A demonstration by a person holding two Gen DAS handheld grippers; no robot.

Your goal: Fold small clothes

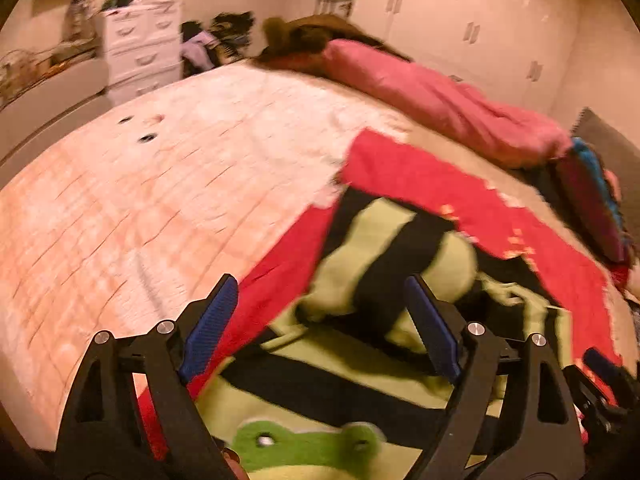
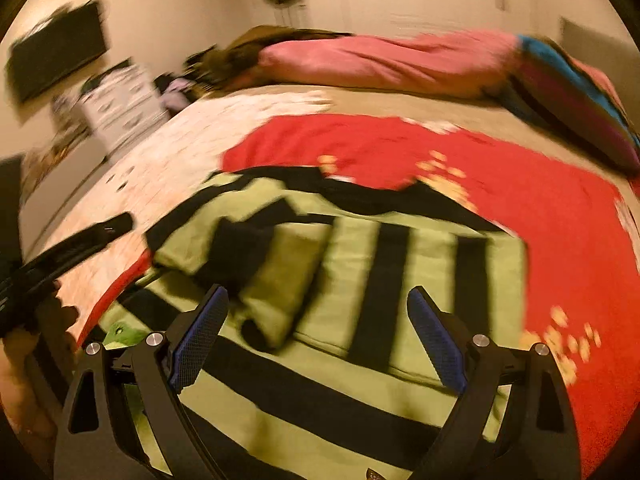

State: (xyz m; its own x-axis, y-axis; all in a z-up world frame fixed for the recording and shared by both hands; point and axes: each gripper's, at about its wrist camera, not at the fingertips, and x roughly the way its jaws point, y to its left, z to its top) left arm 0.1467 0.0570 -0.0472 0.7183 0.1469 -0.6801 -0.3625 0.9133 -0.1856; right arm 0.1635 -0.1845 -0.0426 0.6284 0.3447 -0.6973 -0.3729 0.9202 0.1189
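A small green-and-black striped garment (image 1: 360, 376) with a green frog patch (image 1: 304, 446) lies on a red cloth (image 1: 460, 192) on the bed. Its sleeves are folded over the body. It also shows in the right wrist view (image 2: 360, 280), on the red cloth (image 2: 540, 208). My left gripper (image 1: 320, 300) is open and empty just above the garment's near part. My right gripper (image 2: 318, 312) is open and empty above the garment's middle. The left gripper's arm (image 2: 80, 236) shows at the left of the right wrist view. Both views are blurred.
The bed has a pale quilted cover (image 1: 140, 200). A pink duvet (image 1: 440, 96) and a striped pillow (image 2: 580, 92) lie along the far side. A white chest of drawers (image 1: 140, 44) and a clothes pile (image 1: 216, 36) stand beyond the bed.
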